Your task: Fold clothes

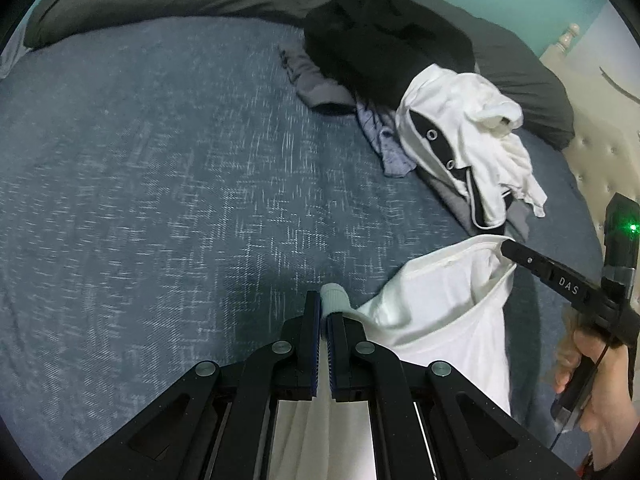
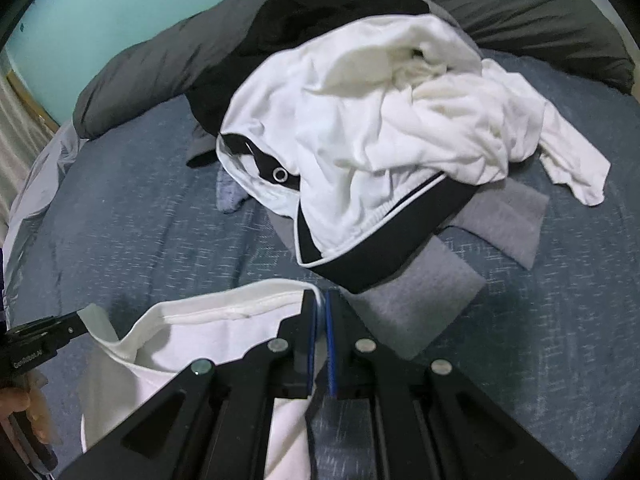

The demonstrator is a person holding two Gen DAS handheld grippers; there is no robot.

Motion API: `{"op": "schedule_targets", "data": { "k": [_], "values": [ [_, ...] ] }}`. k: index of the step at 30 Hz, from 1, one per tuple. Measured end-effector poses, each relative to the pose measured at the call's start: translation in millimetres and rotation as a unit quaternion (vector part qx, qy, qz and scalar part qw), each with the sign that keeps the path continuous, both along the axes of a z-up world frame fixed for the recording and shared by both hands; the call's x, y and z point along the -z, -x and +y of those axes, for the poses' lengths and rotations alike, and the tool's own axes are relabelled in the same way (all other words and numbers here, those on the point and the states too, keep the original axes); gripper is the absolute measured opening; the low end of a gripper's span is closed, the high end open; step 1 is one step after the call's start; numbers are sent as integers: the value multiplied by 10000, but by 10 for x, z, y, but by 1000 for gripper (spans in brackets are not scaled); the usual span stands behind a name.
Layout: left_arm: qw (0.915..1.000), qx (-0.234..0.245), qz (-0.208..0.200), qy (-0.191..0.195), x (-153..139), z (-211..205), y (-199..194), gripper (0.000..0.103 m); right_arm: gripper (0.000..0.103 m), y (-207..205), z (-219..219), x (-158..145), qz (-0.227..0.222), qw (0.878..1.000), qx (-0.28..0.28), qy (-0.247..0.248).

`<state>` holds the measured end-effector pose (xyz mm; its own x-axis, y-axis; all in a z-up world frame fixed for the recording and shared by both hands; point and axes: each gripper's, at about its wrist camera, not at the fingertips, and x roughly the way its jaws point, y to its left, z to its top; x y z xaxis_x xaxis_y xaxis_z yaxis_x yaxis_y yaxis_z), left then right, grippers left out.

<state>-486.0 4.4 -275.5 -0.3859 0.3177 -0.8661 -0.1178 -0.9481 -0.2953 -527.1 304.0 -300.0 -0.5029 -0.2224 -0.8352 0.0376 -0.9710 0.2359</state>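
Note:
A white garment [image 1: 436, 312] hangs stretched between both grippers above the blue bed. My left gripper [image 1: 323, 304] is shut on one corner of it, a small white tuft poking past the fingertips. My right gripper [image 2: 319, 300] is shut on the opposite corner of the white garment [image 2: 224, 320], whose hemmed edge runs left toward the other gripper [image 2: 60, 330]. In the left wrist view the right gripper [image 1: 505, 246] comes in from the right, held by a hand [image 1: 600, 392].
A heap of clothes lies further back on the blue bedspread [image 1: 160, 180]: a white and black piece [image 2: 360, 152], a black garment [image 1: 380, 40], grey pieces [image 2: 420, 300]. A dark duvet [image 2: 160, 68] is bunched along the far side. A cream headboard [image 1: 600, 140] stands right.

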Motion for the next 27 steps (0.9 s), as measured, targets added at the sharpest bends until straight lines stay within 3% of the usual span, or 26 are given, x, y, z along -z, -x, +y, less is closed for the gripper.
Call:
{"op": "schedule_targets", "data": {
  "k": [6,8,9,11,16,19,27],
  "values": [
    [9993,97,-100,-335,54,70,-15,5,12,-24,85,91,-10,9993,60,382],
    [9991,76,-61,-422,-23,35,-46,18,37,-90,186,25,119,9986,224,466],
    [9987,65,-40,-500,-85,2,-63,24,42,-160,240,-31,229,9977,254,581],
    [9985,64,1,-543,-152,-66,-149,48,50,-317,340,-129,405,9959,296,756],
    [9985,85,106,-521,-254,-239,-422,54,57,-841,445,-299,561,9925,411,1009],
    [9985,97,169,-508,-316,-342,-586,66,63,-1199,391,-329,595,9905,394,1178],
    [9982,102,336,-494,-443,-625,-1060,66,64,-2114,112,-394,584,9852,228,1593]
  ]
}}
